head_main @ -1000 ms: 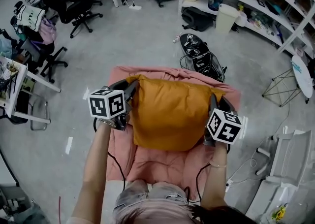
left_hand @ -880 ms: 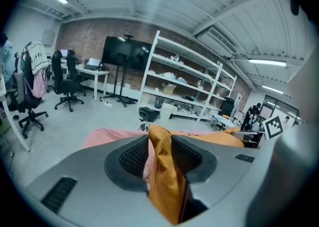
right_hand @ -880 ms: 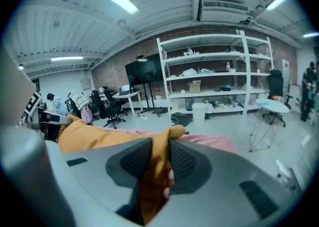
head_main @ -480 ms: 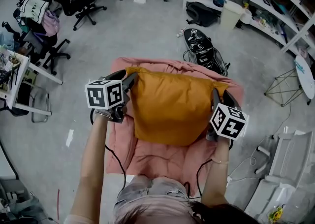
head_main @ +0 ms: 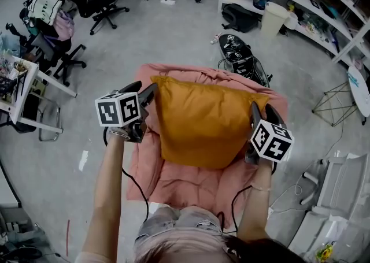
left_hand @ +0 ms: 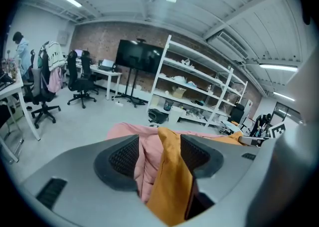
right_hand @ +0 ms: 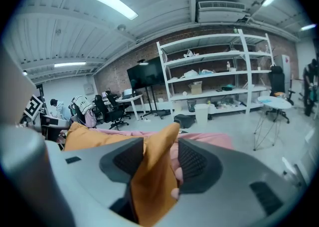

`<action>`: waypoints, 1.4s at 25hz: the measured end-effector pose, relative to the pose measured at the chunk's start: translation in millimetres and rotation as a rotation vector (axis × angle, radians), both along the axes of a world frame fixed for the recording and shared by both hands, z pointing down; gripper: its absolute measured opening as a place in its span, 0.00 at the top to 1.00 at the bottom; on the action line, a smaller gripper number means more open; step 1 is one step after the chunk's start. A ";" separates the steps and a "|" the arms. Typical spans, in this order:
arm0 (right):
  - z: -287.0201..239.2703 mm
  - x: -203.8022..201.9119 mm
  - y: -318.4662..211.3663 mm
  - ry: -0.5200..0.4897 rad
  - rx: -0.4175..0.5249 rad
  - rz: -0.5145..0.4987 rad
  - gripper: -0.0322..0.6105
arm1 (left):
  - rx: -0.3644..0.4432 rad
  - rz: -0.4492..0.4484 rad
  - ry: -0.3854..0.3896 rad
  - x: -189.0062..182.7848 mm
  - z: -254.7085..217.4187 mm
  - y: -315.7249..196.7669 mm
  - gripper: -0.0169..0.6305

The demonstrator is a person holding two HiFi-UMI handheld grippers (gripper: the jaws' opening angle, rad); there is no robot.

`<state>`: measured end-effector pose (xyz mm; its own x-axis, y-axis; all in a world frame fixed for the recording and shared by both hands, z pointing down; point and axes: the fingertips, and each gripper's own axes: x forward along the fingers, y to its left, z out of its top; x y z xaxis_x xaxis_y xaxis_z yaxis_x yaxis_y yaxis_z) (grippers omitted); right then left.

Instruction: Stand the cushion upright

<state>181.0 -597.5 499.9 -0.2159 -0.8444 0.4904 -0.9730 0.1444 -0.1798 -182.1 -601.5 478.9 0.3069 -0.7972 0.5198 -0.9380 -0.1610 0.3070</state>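
Since a second ago both pairs of jaws have spread, and the left gripper (head_main: 145, 93) has eased outward along the edge of the orange cushion (head_main: 202, 123). Its jaws are opening, with one top corner hanging loose between them and one pad clear of the cloth. The right gripper (head_main: 254, 111) is opening likewise round the other top corner. The cushion stands propped against the back of the pink padded seat (head_main: 179, 189). This looks like the release. Next, both grippers should slide off sideways without tipping the cushion.

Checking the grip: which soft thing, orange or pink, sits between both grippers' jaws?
The orange cushion: its corners sit in the opening jaws of the left gripper and right gripper; the pink cover lies beneath it.
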 end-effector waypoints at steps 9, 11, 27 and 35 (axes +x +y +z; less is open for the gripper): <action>-16.8 4.3 22.9 -0.027 0.036 0.015 0.62 | 0.012 -0.034 0.029 -10.6 -5.7 33.2 0.60; -21.7 -0.7 30.9 -0.032 0.045 0.012 0.62 | 0.012 -0.037 0.027 -13.8 -5.7 43.5 0.60; -34.0 -37.3 120.8 -0.015 0.063 -0.015 0.76 | 0.061 -0.004 0.025 -10.7 -7.6 146.2 0.69; -47.8 -56.5 173.7 -0.025 0.072 -0.024 0.80 | 0.077 -0.005 0.059 -15.4 -16.1 202.7 0.69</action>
<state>124.4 -423.9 452.0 -0.2475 -0.8716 0.4231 -0.9646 0.1806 -0.1923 -197.5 -398.8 462.9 0.3312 -0.8359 0.4377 -0.9194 -0.1816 0.3488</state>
